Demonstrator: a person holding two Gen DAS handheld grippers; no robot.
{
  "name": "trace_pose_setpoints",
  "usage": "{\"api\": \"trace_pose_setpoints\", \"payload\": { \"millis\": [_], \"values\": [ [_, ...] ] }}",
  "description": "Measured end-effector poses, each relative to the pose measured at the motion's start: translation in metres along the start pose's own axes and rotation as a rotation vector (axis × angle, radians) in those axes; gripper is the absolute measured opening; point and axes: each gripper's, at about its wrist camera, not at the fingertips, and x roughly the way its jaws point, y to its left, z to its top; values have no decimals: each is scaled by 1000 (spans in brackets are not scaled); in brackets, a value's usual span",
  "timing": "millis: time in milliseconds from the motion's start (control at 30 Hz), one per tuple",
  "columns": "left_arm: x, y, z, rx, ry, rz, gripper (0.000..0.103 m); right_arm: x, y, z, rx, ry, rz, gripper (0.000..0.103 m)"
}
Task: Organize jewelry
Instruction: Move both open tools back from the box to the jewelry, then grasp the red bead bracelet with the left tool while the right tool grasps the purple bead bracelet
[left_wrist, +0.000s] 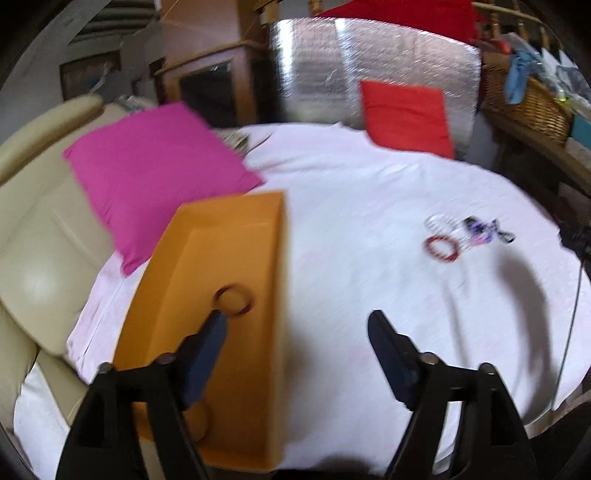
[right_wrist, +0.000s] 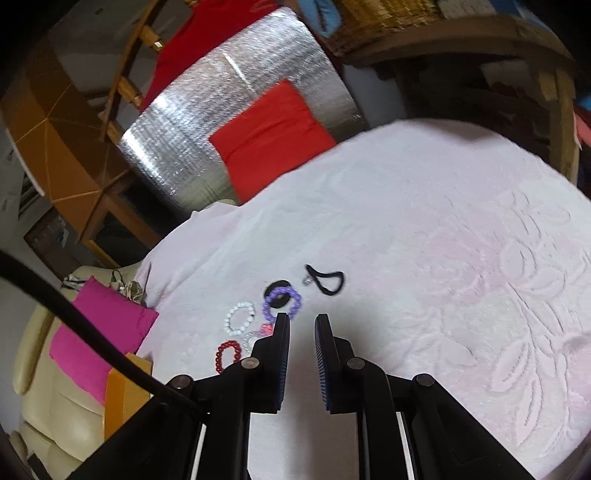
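Note:
An orange box (left_wrist: 221, 258) lies open on the white cloth (left_wrist: 369, 184), with a dark bead bracelet (left_wrist: 233, 300) on its floor. My left gripper (left_wrist: 299, 323) hangs open over the box's right wall, nothing between its fingers. Loose jewelry lies to the right: a red bracelet (left_wrist: 441, 250), a white one (left_wrist: 437, 221) and purple pieces (left_wrist: 478, 230). In the right wrist view, my right gripper (right_wrist: 302, 321) is shut to a narrow gap and empty, just short of a purple bracelet (right_wrist: 282, 302), a white bracelet (right_wrist: 240, 317), a red bracelet (right_wrist: 225, 354) and a black cord (right_wrist: 327, 282).
A magenta cushion (left_wrist: 155, 173) leans on a beige sofa (left_wrist: 40, 236) behind the box. A red cushion (left_wrist: 406, 114) rests against a silver foil panel (left_wrist: 317, 74) at the back. A wicker basket (left_wrist: 528, 99) stands at the back right. A black cable (right_wrist: 92, 332) crosses the left.

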Motion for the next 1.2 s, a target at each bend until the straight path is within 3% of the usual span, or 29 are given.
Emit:
{"api": "trace_pose_setpoints", "payload": {
  "millis": [267, 467, 667, 1033, 1200],
  "values": [
    [45, -78, 49, 31, 12, -101, 81, -3, -23, 2, 21, 26, -4, 16],
    [104, -125, 56, 44, 77, -123, 81, 13, -24, 4, 17, 58, 0, 16],
    [150, -149, 48, 75, 149, -165, 80, 43, -18, 5, -1, 124, 28, 16],
    [186, -179, 50, 129, 190, -245, 81, 96, -9, 5, 12, 193, 84, 16],
    [202, -186, 53, 137, 215, -269, 81, 120, -1, 6, 16, 205, 99, 30]
  ]
}}
